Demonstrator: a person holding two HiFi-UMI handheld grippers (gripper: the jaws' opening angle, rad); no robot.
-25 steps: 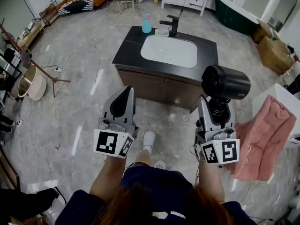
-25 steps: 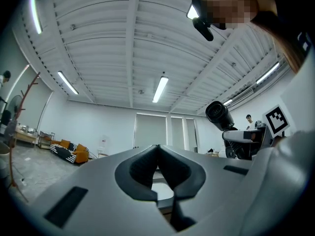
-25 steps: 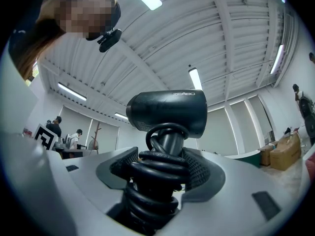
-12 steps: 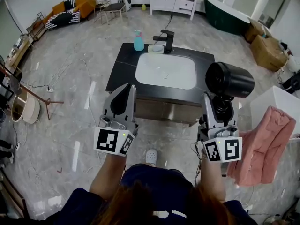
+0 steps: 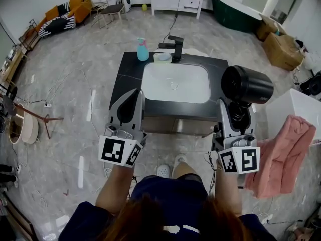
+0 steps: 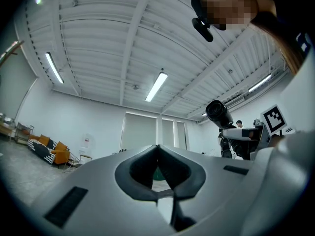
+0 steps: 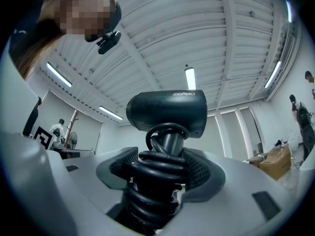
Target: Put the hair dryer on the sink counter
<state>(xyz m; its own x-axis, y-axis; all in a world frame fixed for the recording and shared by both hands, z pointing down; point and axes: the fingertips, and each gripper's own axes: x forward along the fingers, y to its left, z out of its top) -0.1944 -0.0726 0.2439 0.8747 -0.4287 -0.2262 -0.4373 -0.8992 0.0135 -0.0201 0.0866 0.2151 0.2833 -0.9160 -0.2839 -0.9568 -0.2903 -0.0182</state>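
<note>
1. Hair dryer (image 5: 247,86) is in the air at right, on the near side of the sink counter (image 5: 131,74) and not over it yet. Its head sits upright above the right gripper (image 5: 233,113).
2. Right claw is clamped on the handle, through the cord (image 7: 160,173) coiled round it. Left gripper (image 5: 131,103) has its jaws pressed together with nothing between, hovering by the counter's near-left edge.
3. Handling, my read: rigid plastic shell, moderate weight, top-heavy with that fat barrel above the grip, so it'll want to tip when set down. Lay it on its side rather than standing it up.
4. The grip bears on rubbery cord loops, not bare handle. That's compliant and could squirm or let the body rotate. The handle is the only sensible hold; the barrel is too wide and smooth.
5. Materials: dryer is matte black with a cylindrical head; the cord is thick, glossy and springy.
6. Counter is a dark flat slab round a white rounded-rectangle basin (image 5: 175,83), with a black faucet (image 5: 174,44) and a teal bottle (image 5: 143,49) on the far side. The bare strips left and right of the basin look like usable landing spots.
</note>
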